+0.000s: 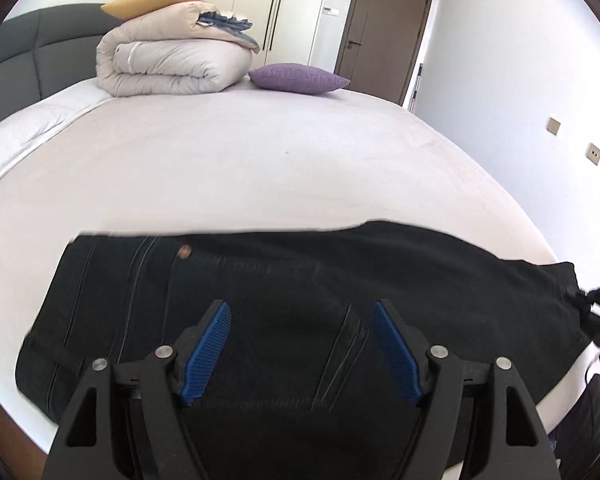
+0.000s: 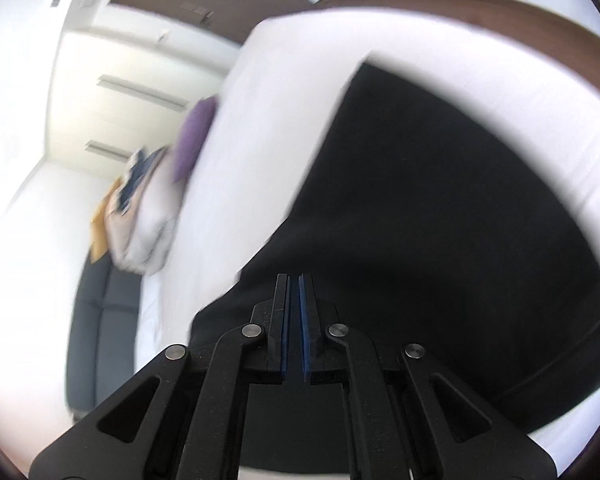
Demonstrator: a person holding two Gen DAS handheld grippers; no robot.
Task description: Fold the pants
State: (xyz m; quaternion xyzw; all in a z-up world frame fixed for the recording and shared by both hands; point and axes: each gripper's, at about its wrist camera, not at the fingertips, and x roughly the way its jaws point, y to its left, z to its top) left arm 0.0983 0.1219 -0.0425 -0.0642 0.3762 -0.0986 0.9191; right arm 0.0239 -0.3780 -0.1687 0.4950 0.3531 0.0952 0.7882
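Black pants [image 1: 284,304] lying flat across near edge of white bed [image 1: 228,168], waistband end toward left. Left gripper [image 1: 300,312] hovering over pants, blue pads [image 1: 206,354] spread wide apart, holding nothing. Right gripper [image 2: 294,284] pressing fingers nearly together at pants' [image 2: 440,208] edge; whether pinching fabric, cannot tell. Folded duvet [image 1: 172,60] and purple cushion [image 1: 296,78] sitting at far end.

Black pants [image 1: 300,300] lie flat across the near edge of a white bed [image 1: 240,168], running from 9 o'clock to 3 o'clock in the left wrist view. The waistband end, with pale stitching and a small brown button, sits toward 9 o'clock; the fabric looks smooth.
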